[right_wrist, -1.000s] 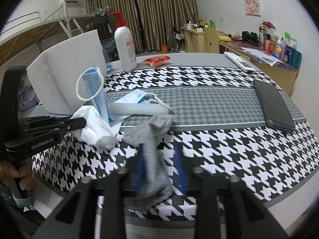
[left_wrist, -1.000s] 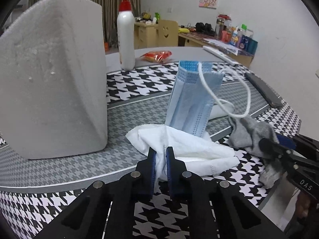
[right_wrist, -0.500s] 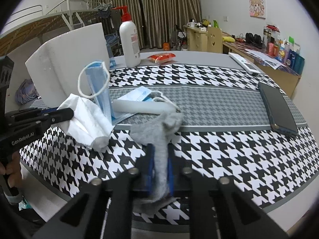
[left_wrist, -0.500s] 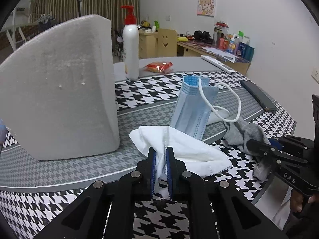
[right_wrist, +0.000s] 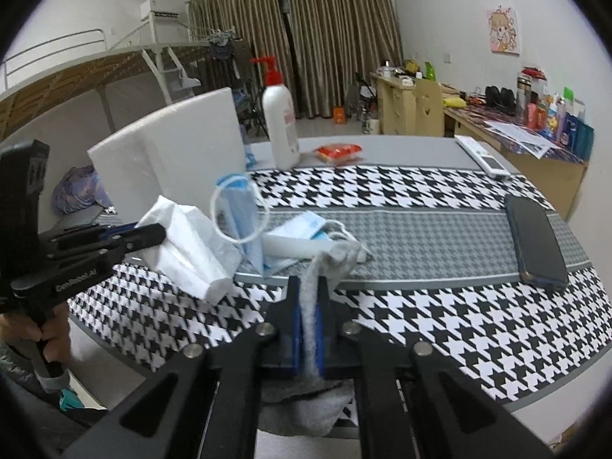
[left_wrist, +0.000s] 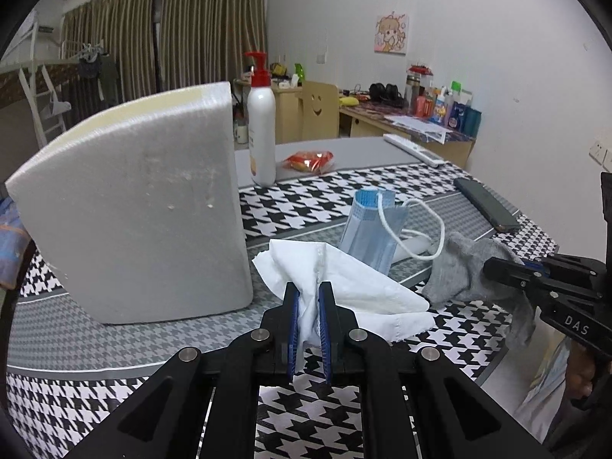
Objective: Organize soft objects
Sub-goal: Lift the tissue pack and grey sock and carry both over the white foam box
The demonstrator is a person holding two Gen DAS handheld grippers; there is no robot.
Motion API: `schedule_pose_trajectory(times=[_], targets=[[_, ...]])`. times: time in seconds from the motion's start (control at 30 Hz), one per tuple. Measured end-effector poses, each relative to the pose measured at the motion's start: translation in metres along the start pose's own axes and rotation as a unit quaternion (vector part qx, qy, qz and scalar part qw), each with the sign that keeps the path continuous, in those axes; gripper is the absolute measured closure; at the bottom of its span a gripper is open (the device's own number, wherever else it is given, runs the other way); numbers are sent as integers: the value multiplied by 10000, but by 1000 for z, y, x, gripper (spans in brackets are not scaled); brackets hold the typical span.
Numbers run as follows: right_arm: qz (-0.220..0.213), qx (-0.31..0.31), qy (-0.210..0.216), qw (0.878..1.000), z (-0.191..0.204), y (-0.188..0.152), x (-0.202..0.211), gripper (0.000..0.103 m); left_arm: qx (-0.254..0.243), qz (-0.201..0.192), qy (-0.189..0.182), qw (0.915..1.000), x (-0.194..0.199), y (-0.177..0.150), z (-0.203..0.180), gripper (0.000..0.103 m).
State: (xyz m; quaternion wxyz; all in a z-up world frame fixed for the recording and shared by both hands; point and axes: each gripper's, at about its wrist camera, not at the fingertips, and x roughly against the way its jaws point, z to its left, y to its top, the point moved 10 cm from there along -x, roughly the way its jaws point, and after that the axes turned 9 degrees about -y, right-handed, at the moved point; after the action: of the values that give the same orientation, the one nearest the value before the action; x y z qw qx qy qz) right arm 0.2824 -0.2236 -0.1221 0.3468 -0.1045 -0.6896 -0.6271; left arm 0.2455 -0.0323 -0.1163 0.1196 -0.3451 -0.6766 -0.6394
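White tissue [left_wrist: 344,287] was pinched in the left gripper [left_wrist: 309,287] and a grey sock [right_wrist: 325,264] clamped in the right gripper [right_wrist: 309,283], apparently to sort both from the table [right_wrist: 440,229].

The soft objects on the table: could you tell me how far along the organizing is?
Nothing looks sorted yet. In hand: the left gripper is shut on the white tissue, the right gripper on the grey sock. Left: the blue mask by the foam block.
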Motion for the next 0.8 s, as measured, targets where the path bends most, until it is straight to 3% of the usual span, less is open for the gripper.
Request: schedule_pose_trajectory(times=[0.8], targets=[[-721, 116, -25, 9973, 13, 39, 41, 95, -168, -618, -47, 9979, 46, 28, -7, 93]])
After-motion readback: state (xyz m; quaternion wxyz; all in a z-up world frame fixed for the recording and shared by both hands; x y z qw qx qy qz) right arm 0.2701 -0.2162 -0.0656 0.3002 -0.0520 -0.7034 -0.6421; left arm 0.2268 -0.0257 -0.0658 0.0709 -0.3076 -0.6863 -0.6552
